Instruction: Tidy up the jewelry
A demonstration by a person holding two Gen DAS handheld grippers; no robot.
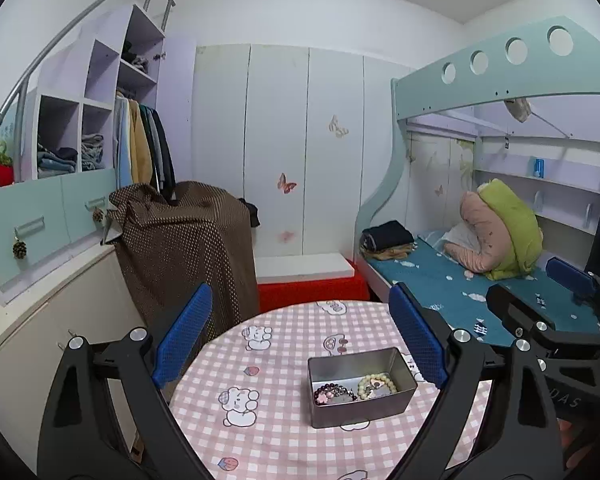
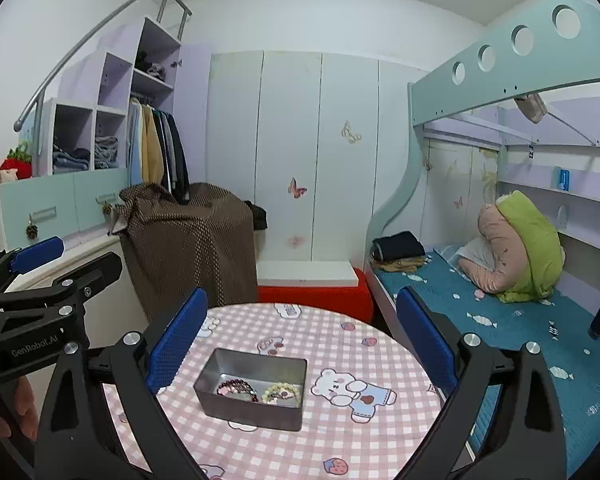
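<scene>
A grey metal tin (image 1: 396, 404) stands on the round table with a pink checked cloth (image 1: 268, 432). Inside lie a dark purple bead bracelet (image 1: 334, 393) and a cream bead bracelet (image 1: 376, 385). My left gripper (image 1: 300, 340) is open and empty, held above the table with the tin between and below its blue pads. In the right wrist view the tin (image 2: 252, 412), the purple bracelet (image 2: 236, 389) and the cream bracelet (image 2: 281, 393) show too. My right gripper (image 2: 300, 344) is open and empty above the table (image 2: 380, 432).
The right gripper's body shows at the right edge of the left wrist view (image 1: 548, 320); the left gripper's body shows at the left of the right wrist view (image 2: 40, 300). A brown covered box (image 1: 188, 248), a red and white step (image 1: 308, 280) and a bunk bed (image 1: 460, 288) stand beyond the table.
</scene>
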